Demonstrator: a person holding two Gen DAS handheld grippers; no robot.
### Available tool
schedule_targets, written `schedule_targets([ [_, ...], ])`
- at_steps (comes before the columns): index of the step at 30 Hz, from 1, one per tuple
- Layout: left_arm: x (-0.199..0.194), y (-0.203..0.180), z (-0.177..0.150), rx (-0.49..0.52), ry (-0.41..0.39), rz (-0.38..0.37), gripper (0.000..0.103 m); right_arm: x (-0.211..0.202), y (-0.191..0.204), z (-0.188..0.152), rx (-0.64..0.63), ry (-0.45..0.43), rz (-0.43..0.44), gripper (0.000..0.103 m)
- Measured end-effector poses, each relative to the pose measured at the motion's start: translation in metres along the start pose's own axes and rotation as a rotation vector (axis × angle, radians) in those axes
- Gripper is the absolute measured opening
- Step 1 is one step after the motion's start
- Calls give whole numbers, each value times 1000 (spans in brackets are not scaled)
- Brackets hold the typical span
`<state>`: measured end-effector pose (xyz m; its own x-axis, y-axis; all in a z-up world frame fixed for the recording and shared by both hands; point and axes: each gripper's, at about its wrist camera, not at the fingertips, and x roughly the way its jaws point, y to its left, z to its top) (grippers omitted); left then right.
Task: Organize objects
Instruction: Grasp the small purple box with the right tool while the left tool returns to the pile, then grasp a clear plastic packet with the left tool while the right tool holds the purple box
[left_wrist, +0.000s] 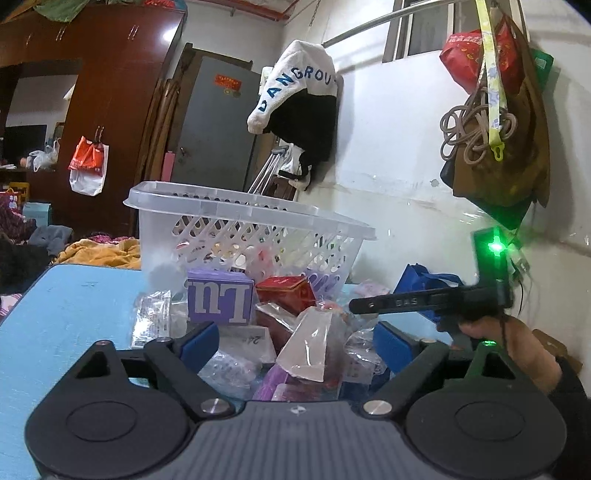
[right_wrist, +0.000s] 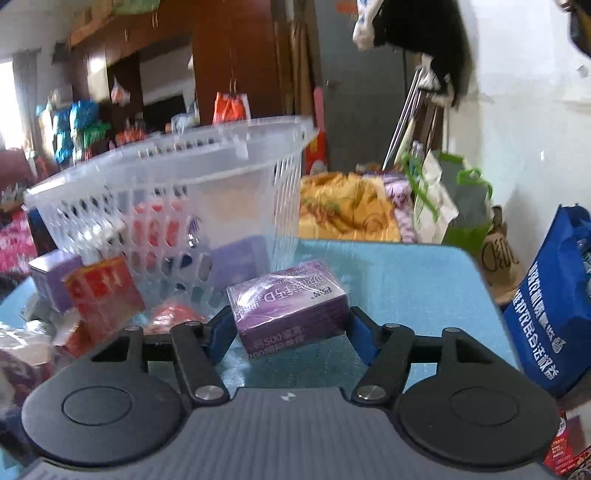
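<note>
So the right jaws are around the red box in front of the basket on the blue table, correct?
Not quite. The right gripper has its jaws around the purple box, not a red one; the right wrist view shows it. The red box sits off to the left. The rest holds: it is in front of the basket on the blue table.

"DANGROU" on hanging white garment (left_wrist: 295, 79)

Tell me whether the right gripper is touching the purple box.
Touching. The right wrist view shows the right gripper with both blue pads pressed against the ends of the purple box, no gap visible on either side.
</note>
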<state>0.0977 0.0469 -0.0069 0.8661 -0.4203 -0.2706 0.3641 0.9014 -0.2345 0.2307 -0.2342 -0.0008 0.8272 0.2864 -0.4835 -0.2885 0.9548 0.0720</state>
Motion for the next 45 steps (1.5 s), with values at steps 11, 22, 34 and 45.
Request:
schedule_targets([
  [11,11,-9,1,14,22,-20,49,-34,13,-11,5,-85,97,68],
  [22,6,9,-1,-72,-10,-63,37,-37,26,-14,-64,-127,53,67],
  [34,6,14,-7,-52,-14,-26,67,-36,25,-14,-67,-128,56,68],
  [45,20,-5,-12,35,21,-9,43,-35,23,-15,-55,-134,67,68],
])
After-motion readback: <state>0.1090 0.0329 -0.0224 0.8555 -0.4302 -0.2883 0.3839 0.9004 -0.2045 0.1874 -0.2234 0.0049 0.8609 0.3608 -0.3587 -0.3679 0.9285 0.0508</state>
